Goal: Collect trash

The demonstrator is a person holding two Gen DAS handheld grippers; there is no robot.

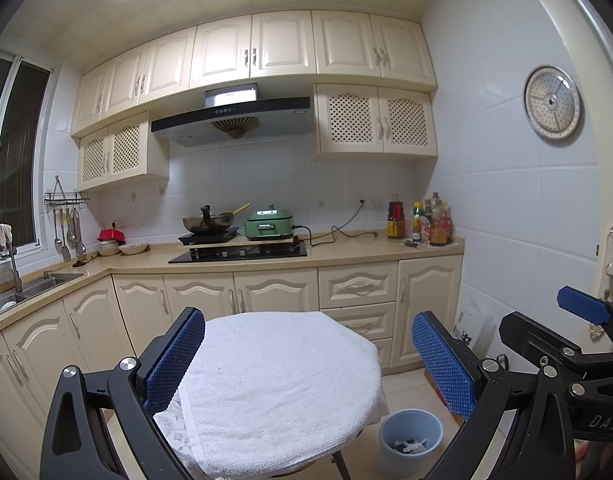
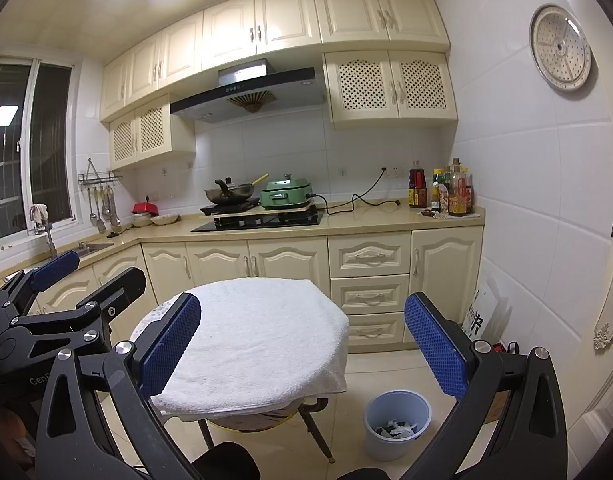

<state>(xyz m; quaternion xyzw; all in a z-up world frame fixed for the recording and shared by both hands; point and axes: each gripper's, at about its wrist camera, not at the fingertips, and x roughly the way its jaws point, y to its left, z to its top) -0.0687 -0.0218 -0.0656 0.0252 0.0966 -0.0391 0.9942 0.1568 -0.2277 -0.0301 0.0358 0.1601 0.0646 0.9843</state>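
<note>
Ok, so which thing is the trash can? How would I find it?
Find the small round table covered with a white towel, in the middle of the kitchen. On the floor beside its right-hand legs stands a pale blue bin, open at the top. It is the only bucket-shaped thing on the floor, and crumpled scraps lie inside it.

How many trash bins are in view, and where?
1. A pale blue trash bin stands on the floor right of the towel-covered round table, with crumpled scraps inside. Another could be hidden behind the table or grippers.
</note>
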